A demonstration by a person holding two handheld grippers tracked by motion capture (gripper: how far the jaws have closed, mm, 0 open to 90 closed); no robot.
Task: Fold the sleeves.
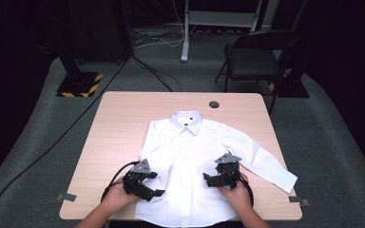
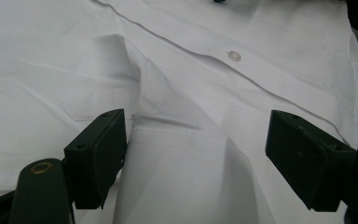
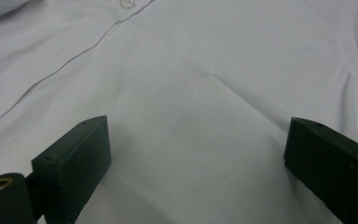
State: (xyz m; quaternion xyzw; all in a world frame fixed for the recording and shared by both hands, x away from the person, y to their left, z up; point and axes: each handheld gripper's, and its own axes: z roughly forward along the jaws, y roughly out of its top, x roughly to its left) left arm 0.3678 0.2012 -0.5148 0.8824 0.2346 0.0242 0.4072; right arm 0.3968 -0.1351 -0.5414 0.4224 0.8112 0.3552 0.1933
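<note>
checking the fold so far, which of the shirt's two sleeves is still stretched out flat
The sleeve on the right gripper's side, reaching the table's right edge; the other is folded over the shirt front.

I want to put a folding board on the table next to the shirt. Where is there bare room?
Bare wood lies left of the shirt to the table edge, and along the far edge around the round hole. The near middle is crowded by both grippers.

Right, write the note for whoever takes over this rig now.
Left gripper: open, low over the shirt near its left side, a folded-in sleeve cuff between the jaws, not pinched.
Right gripper: open, over flat cloth on the shirt's right half, holding nothing.
Shirt: front up, buttoned, collar at the far end, hem at the near edge of the table. The other sleeve lies spread out to the right.
Done: shirt laid out, one sleeve in.
Left: probably the rest of the folding.
</note>
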